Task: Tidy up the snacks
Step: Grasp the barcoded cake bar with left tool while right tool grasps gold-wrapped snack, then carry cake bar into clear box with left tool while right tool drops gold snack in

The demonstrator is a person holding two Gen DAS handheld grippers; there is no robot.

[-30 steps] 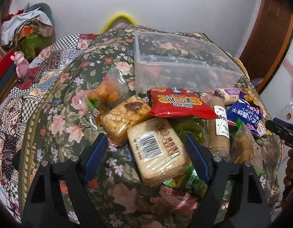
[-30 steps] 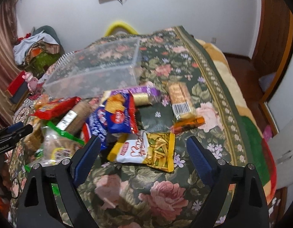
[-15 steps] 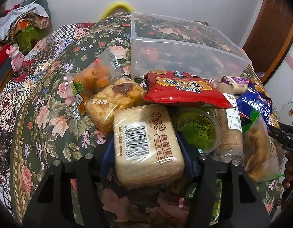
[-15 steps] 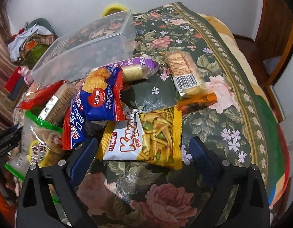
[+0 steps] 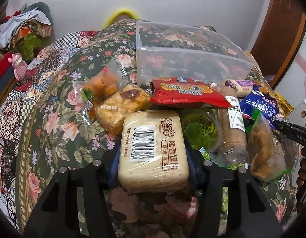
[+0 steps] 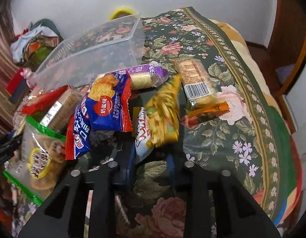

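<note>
My left gripper (image 5: 153,164) is shut on a beige wrapped cake with a barcode (image 5: 153,146), its blue pads against both long sides. My right gripper (image 6: 151,162) is shut on the white end of a yellow snack bag (image 6: 162,117), which stands tilted up and blurred. A clear plastic bin (image 5: 190,59) stands empty behind the snack pile; it also shows in the right wrist view (image 6: 97,47). A red packet (image 5: 188,93), a blue cracker packet (image 6: 109,107) and several other snacks lie on the floral cloth.
A barcoded orange-ended cake (image 6: 198,87) and a purple-wrapped roll (image 6: 147,75) lie right of the bin. A clear bag of orange pieces (image 5: 103,87) lies left of it. Clothes pile (image 5: 23,29) at far left. The bed edge drops off at right (image 6: 282,138).
Both grippers moved forward and closed. The left one closed on the beige cake. The right one closed on the yellow bag, which has tipped up from lying flat.
</note>
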